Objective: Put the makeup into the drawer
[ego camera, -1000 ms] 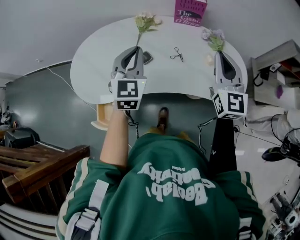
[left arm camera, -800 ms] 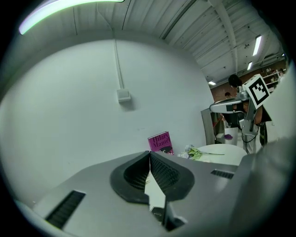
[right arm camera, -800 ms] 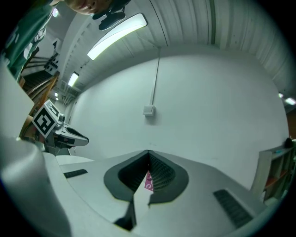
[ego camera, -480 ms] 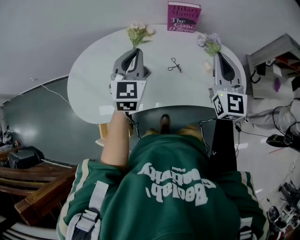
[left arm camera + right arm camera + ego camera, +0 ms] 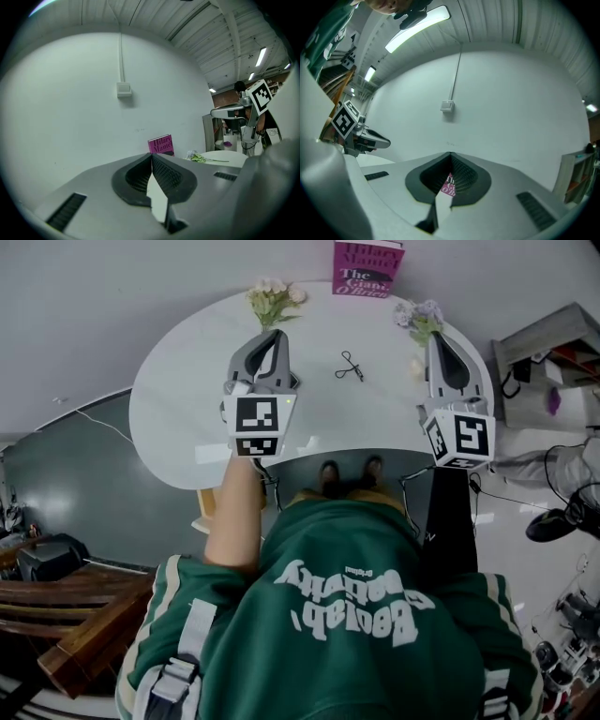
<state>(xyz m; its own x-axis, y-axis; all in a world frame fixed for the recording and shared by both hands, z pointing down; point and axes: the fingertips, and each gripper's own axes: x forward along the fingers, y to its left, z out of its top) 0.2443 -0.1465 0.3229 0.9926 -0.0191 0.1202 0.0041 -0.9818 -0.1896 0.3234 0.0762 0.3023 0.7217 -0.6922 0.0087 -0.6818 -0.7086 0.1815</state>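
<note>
A small black metal tool like an eyelash curler [image 5: 350, 366] lies mid-table on the round white table [image 5: 178, 418]. A dark flat item [image 5: 295, 382] peeks out just right of my left gripper [image 5: 277, 332], which hovers over the table's left half, shut and empty. My right gripper [image 5: 437, 334] hangs over the right half, jaws together with nothing between them; a small pale object [image 5: 417, 364] lies just left of it. In the left gripper view the left gripper [image 5: 152, 154] points at the book [image 5: 161, 145]. The right gripper [image 5: 450, 153] faces the wall. No drawer is plainly visible.
A magenta book [image 5: 367, 267] leans on the wall at the table's back. Flower sprigs lie at back left [image 5: 273, 298] and back right [image 5: 419, 317]. Wooden furniture [image 5: 94, 615] sits low left, a grey shelf unit [image 5: 553, 343] and cables at right.
The person has stepped up to the table, both feet now at its front edge. Both grippers have moved forward over the tabletop, still shut.
</note>
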